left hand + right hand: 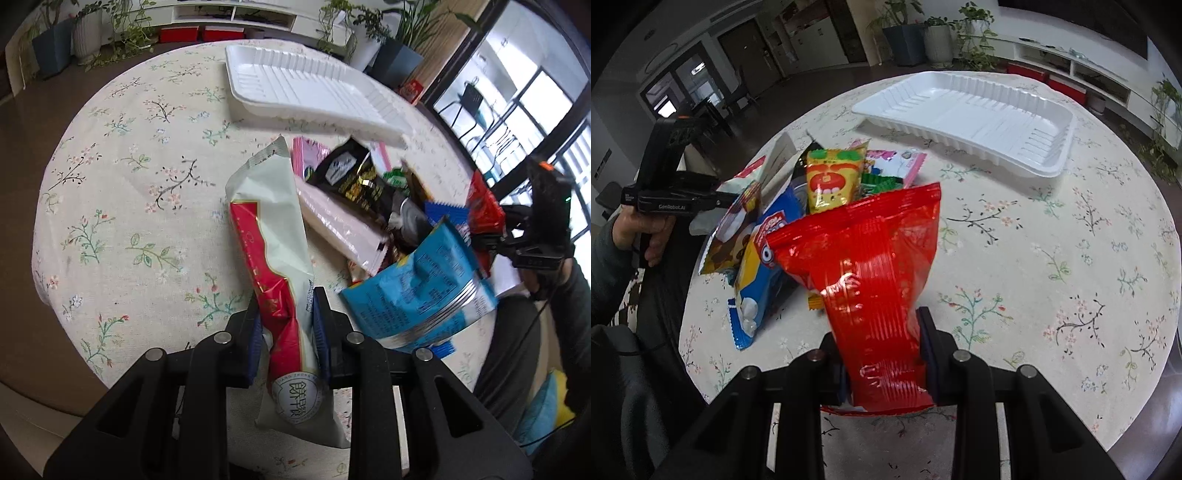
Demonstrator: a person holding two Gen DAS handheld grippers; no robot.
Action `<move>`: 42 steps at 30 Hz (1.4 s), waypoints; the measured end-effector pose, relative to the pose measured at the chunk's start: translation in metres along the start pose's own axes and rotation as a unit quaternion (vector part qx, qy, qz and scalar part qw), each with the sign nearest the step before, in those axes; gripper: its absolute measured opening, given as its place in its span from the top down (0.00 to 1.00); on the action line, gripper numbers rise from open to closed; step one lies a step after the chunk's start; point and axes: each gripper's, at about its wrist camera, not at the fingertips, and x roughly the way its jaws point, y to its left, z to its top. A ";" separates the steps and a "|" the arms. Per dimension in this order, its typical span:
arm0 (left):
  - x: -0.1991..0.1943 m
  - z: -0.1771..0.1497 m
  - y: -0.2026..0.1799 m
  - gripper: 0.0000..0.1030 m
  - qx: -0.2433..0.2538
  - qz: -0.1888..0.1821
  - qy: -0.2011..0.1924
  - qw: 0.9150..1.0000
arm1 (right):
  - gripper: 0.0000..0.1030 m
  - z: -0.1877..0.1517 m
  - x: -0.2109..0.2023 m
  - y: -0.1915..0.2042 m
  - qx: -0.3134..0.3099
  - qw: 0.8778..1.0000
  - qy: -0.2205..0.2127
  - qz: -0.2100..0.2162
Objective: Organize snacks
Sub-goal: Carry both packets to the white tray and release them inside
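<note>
the left gripper (286,317) is clamped on a long white and red packet (275,236), gripping it low down so that the packet rises upright between the blue pads (320,325) and its crimped top points toward the white tray (303,92). the right gripper (882,354) is closed around a red bag (871,258), which stands up from the jaws and hides part of the snack pile (798,206) behind it. that pile lies on the round table (1052,258), covered with a floral cloth, between the two grippers: in the right wrist view a yellow packet (831,181), a blue and white bag (764,266), a brown packet (733,232) and a pink packet (901,162) overlap one another. in the left wrist view a light blue bag (417,288) sits just beside the held packet, with a black and gold packet (351,173) and a pale pink packet (340,225) behind it. the tray rests on the far side of the table, apart from the pile, with nothing in it. potted plants (55,40) stand on the floor beyond the table.
</note>
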 end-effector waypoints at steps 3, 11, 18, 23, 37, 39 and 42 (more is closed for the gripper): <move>-0.012 0.014 0.007 0.78 -0.011 -0.006 -0.023 1.000 | 0.68 0.000 -0.007 -0.020 0.049 0.999 -0.019 -0.008; -0.049 0.086 0.009 0.78 0.004 -0.015 -0.097 0.995 | 0.68 0.005 -0.034 -0.098 0.225 0.969 -0.095 -0.044; -0.034 0.174 0.002 0.78 0.014 -0.025 -0.114 0.993 | 0.68 0.039 -0.057 -0.130 0.307 0.935 -0.163 -0.066; 0.001 0.227 -0.016 0.78 0.021 -0.023 -0.113 0.993 | 0.68 0.095 -0.048 -0.128 0.294 0.938 -0.179 -0.050; 0.142 0.280 -0.016 0.78 0.019 0.014 -0.017 1.000 | 0.68 0.191 0.065 -0.114 0.270 0.960 -0.046 -0.056; 0.155 0.282 -0.018 0.78 0.023 0.017 -0.006 1.000 | 0.68 0.191 0.078 -0.112 0.272 0.960 -0.030 -0.062; 0.170 0.282 -0.020 0.78 0.022 0.030 0.002 0.999 | 0.68 0.190 0.091 -0.115 0.273 0.959 -0.014 -0.080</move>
